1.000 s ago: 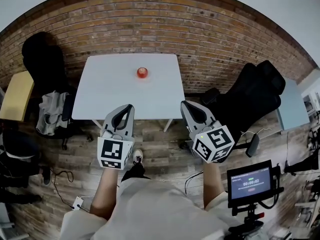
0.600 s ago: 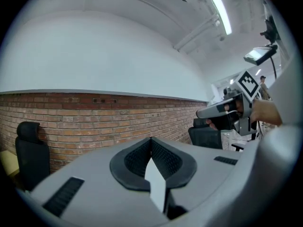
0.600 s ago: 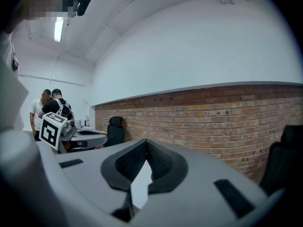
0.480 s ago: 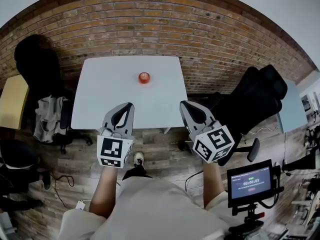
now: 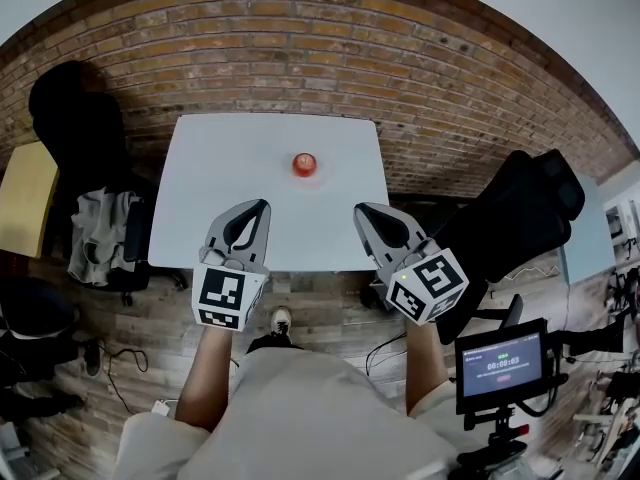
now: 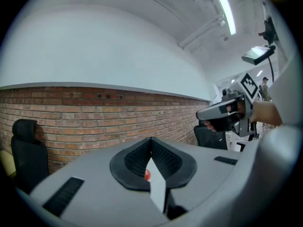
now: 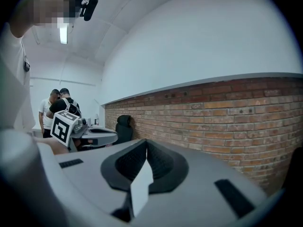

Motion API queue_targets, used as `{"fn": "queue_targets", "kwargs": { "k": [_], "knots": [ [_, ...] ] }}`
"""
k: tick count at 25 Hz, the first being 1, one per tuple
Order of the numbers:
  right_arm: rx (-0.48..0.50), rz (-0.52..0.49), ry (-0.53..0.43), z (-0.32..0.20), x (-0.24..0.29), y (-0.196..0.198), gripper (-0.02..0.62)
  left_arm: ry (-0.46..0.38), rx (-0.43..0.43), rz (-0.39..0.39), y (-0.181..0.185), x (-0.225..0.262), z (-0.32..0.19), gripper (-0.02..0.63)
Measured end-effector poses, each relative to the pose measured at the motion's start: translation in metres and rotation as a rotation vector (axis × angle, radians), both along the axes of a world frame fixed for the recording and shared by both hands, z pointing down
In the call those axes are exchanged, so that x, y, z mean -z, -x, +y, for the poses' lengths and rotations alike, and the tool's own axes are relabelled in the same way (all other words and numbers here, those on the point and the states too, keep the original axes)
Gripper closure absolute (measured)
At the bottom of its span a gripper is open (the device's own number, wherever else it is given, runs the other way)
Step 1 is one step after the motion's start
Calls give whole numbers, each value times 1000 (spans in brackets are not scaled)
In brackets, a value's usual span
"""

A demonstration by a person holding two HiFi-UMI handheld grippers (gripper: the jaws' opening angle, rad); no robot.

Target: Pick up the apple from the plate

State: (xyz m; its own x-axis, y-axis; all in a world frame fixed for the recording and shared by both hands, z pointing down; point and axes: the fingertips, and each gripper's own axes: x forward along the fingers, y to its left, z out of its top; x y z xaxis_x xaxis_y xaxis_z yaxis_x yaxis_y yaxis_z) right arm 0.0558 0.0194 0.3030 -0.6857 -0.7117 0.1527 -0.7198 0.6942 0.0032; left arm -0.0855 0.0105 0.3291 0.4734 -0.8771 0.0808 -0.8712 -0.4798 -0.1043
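A small red apple sits near the middle of a white table; I cannot make out a plate under it. My left gripper and right gripper are held side by side, pointing level at the table, their tips over its near edge and well short of the apple. Both are shut with nothing in them. In the left gripper view the jaws meet, and a sliver of the apple shows below them. The right gripper view has no apple in it.
A brick wall runs behind the table. Black office chairs stand at the left and right, and clothes hang on a chair at the left. A yellow table is far left. A monitor on a stand is at my right.
Both grippers have moved forward together toward the table, and their tips now reach over its near edge. The table and apple sit closer in the head view. Both stay shut.
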Motion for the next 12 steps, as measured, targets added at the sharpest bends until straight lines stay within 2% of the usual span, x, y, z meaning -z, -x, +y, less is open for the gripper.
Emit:
{"fn": "queue_targets", "kwargs": {
  "k": [6, 12],
  "knots": [
    [38, 6, 19, -37, -7, 29, 591, 14, -23, 7, 15, -5, -33, 600],
    [18, 3, 23, -58, -13, 36, 591, 21, -52, 15, 16, -8, -52, 600]
  ]
}}
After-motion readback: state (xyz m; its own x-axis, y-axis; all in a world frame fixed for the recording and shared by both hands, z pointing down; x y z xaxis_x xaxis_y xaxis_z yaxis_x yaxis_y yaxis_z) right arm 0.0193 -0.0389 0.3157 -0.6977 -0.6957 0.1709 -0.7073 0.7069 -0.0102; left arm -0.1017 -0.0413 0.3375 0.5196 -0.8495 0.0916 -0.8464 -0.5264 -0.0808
